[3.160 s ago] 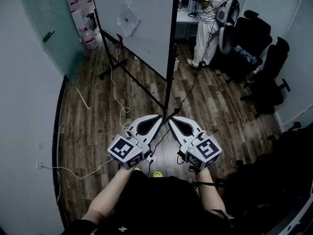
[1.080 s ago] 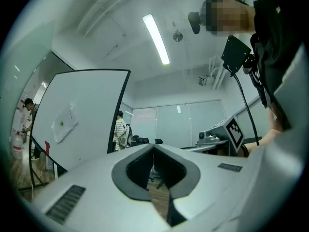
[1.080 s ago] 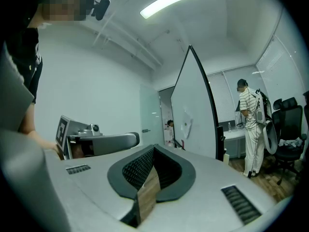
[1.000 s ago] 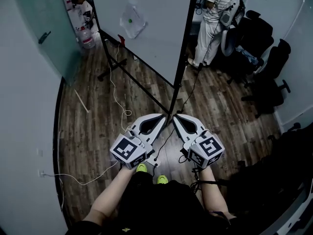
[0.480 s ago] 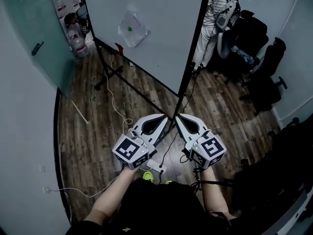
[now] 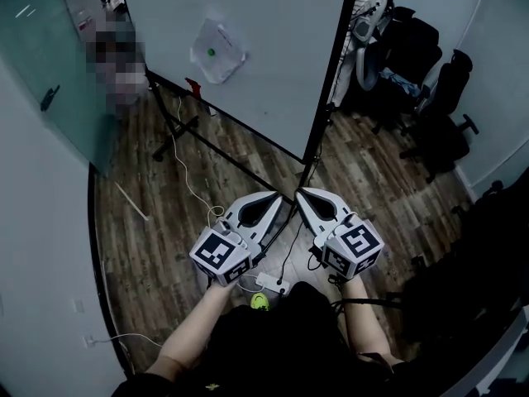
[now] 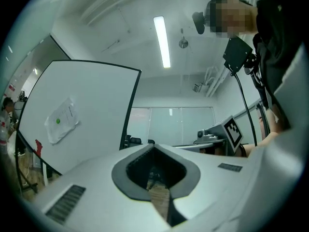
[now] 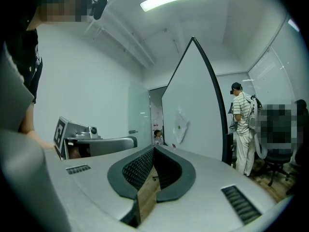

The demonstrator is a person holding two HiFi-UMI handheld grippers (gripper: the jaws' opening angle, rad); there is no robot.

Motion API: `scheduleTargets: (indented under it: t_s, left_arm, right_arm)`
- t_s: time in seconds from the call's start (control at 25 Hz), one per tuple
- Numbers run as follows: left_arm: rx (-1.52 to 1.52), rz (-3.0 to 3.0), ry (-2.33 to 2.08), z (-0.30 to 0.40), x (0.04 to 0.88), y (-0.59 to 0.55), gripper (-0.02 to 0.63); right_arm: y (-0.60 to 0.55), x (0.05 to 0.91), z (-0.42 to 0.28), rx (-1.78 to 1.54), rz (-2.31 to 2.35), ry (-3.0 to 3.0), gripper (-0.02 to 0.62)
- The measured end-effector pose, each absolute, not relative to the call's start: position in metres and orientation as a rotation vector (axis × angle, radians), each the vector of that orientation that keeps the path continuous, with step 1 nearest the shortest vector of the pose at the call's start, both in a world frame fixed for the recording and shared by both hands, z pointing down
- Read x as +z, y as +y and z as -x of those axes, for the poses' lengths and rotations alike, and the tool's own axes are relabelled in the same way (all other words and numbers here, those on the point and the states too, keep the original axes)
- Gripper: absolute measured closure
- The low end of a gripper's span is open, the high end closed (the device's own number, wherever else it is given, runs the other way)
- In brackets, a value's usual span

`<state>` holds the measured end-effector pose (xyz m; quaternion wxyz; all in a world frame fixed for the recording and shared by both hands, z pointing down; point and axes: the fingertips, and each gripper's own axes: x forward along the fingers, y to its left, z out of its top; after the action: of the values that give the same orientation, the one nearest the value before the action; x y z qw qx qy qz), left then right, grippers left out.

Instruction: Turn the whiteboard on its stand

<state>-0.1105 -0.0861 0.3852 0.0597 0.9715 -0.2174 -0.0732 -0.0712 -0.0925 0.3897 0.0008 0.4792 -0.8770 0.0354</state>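
L & R grippers both closed, empty, in front of the whiteboard's near edge.

Head view: L gripper [image 6: 278, 197] & R gripper [image 6: 301, 193] sit side by side, tips almost meeting. Each has its jaws together w/ nothing btwn them. Whiteboard [image 6: 264, 23] stands upright on its black stand [image 6: 322, 106] on the wood floor [image 6: 149, 255], near vertical edge just beyond the tips; gripper views show it ahead, apart from both. Paper sheet [image 6: 217, 50] is stuck on the board face. White cable [image 6: 193, 184] lies left of the stand, black office chairs [image 6: 434, 131] at right.
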Motion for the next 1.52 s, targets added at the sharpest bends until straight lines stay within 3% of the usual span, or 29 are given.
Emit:
scheduleTargets:
  t_s: [1.24, 1.52]
  left_arm:
    - [-0.278, -2.942, -0.88, 0.031, 0.368, -0.235, 0.609]
    - [-0.287, -2.945, -0.907, 0.009, 0.366, -0.267, 0.601]
  right_arm:
    - [-0.246, 0.37, -0.014, 0.02, -1.33, -2.834, 0.576]
    - [-0.283, 0.356, -0.041, -0.114, -1.401, -2.759, 0.486]
